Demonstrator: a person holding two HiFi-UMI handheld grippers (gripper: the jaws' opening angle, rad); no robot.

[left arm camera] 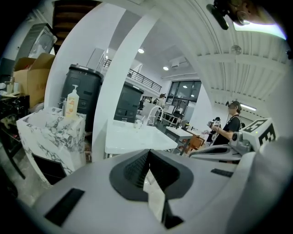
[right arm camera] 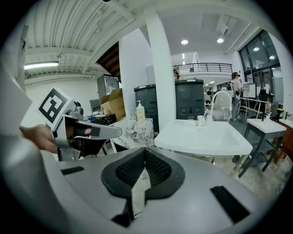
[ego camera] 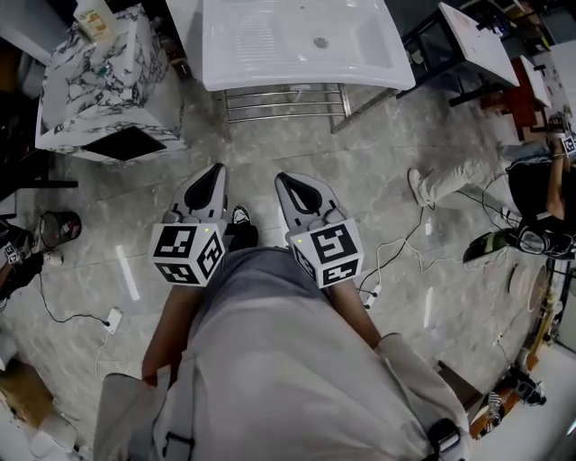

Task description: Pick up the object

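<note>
Both grippers are held side by side at waist height above a grey marbled floor. My left gripper (ego camera: 216, 171) has its jaws together with nothing between them, and the left gripper view shows its dark pads (left arm camera: 137, 167) meeting. My right gripper (ego camera: 286, 180) is likewise shut and empty, its jaws closed in the right gripper view (right arm camera: 145, 153). Ahead stands a white basin table (ego camera: 360, 67) with a small cup (right arm camera: 200, 120) near its faucet (right arm camera: 219, 103). To its left a marble-patterned cabinet (ego camera: 103, 81) carries a soap bottle (ego camera: 93, 20), also seen as a pump bottle (left arm camera: 72, 101).
Another white table (ego camera: 481, 40) stands at the far right. A person (ego camera: 540, 194) sits or crouches at the right edge among cables (ego camera: 405, 243) trailing over the floor. A dark can (ego camera: 58, 227) lies at the left. Dark bins (right arm camera: 190, 98) and a white column (right arm camera: 158, 68) stand behind the basin.
</note>
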